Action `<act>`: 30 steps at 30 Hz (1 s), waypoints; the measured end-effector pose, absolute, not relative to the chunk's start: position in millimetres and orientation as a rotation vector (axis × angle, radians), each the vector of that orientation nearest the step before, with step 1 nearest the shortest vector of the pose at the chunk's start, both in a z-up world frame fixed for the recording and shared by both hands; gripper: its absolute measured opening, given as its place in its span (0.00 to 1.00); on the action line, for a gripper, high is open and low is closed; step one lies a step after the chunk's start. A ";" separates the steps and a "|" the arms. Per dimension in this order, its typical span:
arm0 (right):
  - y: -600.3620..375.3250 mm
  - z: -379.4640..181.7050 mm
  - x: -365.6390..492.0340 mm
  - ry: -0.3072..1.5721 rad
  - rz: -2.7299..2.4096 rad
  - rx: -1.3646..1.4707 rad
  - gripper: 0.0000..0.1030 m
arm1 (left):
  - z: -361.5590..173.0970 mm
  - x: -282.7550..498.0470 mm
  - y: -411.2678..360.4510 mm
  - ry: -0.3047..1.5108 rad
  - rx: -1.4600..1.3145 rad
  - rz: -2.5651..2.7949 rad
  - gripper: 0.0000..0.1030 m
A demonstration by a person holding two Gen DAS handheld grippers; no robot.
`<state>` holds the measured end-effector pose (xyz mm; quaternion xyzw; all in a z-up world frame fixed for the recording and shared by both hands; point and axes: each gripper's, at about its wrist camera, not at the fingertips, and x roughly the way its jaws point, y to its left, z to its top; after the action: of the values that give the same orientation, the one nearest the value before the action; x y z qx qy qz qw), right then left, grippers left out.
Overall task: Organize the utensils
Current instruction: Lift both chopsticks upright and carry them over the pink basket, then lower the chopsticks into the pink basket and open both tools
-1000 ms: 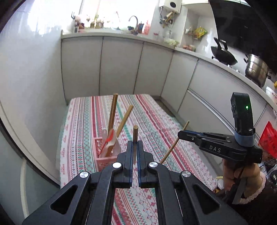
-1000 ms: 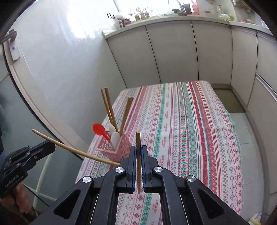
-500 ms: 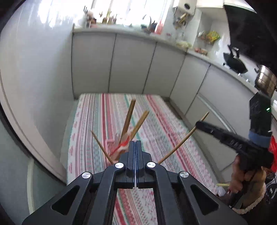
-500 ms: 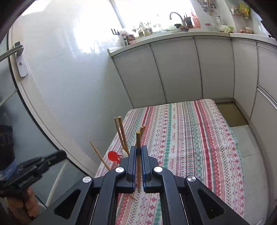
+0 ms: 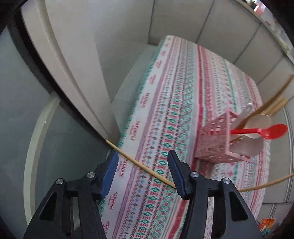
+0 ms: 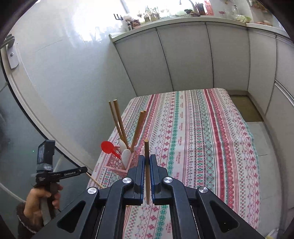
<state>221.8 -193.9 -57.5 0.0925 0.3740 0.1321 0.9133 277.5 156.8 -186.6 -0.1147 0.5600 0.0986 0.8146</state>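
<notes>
My left gripper (image 5: 143,153) points down at the near left corner of the striped tablecloth (image 5: 183,82). Its jaws are opening. Between them a thin bamboo chopstick (image 5: 139,164) lies on the cloth, untouched by the pads, one end past the table's edge. To the right stands a pink lattice holder (image 5: 215,143) with a red spoon (image 5: 272,130), white spoons and several chopsticks. My right gripper (image 6: 146,160) is shut on an upright wooden chopstick (image 6: 146,150) near the holder (image 6: 117,161). In the right wrist view, the left gripper (image 6: 83,168) sits low beside the table corner.
A person's hand (image 6: 36,198) holds the left gripper's handle. A pale wall and door frame (image 5: 73,73) run close along the table's left side. White cabinet fronts (image 6: 183,58) stand behind the table, with a cluttered counter (image 6: 165,16) on top.
The thin chopstick left my left gripper and now lies on the cloth. The left gripper swung down over the table corner and its jaws parted. The right gripper kept its grip and hardly moved.
</notes>
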 end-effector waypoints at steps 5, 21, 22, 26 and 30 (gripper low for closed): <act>-195.5 -67.6 227.1 0.800 0.267 0.179 0.05 | -230.5 294.3 173.8 1.280 -0.261 0.323 0.56; -201.0 -77.1 233.2 0.824 0.253 0.184 0.05 | -265.0 294.9 163.2 1.268 -0.287 0.361 0.05; -201.2 -77.1 233.3 0.825 0.254 0.185 0.05 | -263.3 293.1 164.8 1.266 -0.299 0.355 0.05; -201.2 -74.5 231.4 0.820 0.261 0.194 0.05 | -247.9 289.3 166.6 1.235 -0.345 0.304 0.05; -197.7 -64.1 225.2 0.778 0.274 0.188 0.05 | -208.9 276.1 156.2 1.121 -0.349 0.249 0.05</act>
<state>225.2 -197.7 -64.1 0.0914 0.3776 0.1331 0.9118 276.1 156.2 -208.9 -0.1641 0.5276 0.1173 0.8252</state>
